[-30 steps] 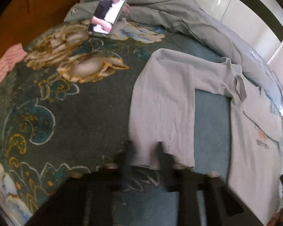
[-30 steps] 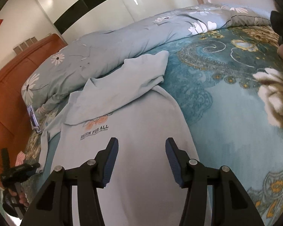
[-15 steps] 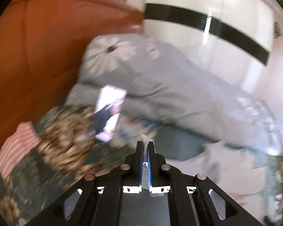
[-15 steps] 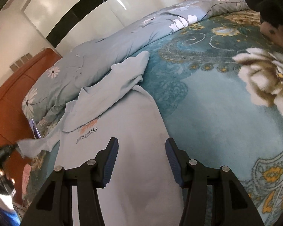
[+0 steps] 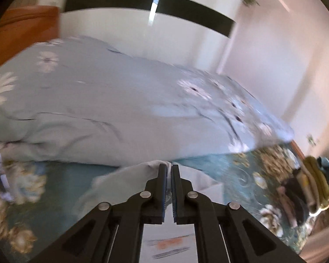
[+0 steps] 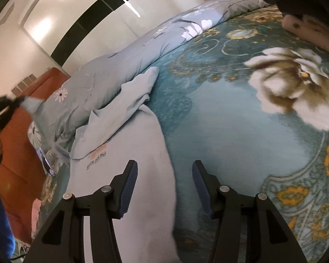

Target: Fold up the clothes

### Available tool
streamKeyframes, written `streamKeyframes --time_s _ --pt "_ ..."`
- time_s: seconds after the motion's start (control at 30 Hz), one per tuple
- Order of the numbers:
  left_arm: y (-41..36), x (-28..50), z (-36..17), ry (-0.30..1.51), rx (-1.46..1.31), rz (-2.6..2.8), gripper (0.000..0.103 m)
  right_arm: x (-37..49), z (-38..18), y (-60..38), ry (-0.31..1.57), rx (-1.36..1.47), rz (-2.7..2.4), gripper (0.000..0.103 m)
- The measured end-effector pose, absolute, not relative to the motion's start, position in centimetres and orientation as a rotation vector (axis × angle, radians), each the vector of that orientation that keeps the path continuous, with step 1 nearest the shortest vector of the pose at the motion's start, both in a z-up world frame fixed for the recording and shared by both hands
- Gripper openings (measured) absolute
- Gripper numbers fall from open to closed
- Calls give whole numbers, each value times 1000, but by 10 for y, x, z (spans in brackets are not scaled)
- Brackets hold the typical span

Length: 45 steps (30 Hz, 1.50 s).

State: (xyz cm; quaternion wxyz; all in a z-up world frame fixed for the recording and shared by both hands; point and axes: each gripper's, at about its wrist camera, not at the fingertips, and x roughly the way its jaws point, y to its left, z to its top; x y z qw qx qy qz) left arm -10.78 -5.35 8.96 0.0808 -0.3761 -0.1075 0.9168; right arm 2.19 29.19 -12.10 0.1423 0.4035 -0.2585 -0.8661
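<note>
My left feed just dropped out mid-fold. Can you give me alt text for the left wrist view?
The left hand-held gripper is shut on a fold of the pale blue cotton shirt, lifting it above the teal floral bedspread. Behind lies a rumpled light blue daisy-print duvet, with a glossy white wardrobe with a black band beyond. The picture is motion-blurred.

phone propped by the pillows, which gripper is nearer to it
Left. The left gripper holds a lifted sleeve above the phone; the right gripper hovers open over the shirt's body, farther off.
</note>
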Motion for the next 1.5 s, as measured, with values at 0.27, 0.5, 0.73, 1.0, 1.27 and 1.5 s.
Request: streamKeyframes --time_s 0.27,0.5,0.73,1.0,1.27,1.5 --pt "59 -184 25 -167 -1333 2493 5 23 -121 296 -752 1148 -2489 53" --pt "92 -212 -46 -150 -1490 2321 6 23 -120 296 -730 1158 -2487 53" --pt "52 -189 -28 -228 -1339 2307 55 20 -116 290 -668 1192 -2504 53" --pt "-101 -104 -47 -315 -1148 2770 70 11 -89 281 -562 1173 -2536 53" --pt "-209 -104 -116 -658 -1303 2771 70 -64 -62 252 -638 1119 -2396 53" --pt "-231 -103 -120 -820 -1219 2697 70 -164 -72 224 -623 1204 -2437 53"
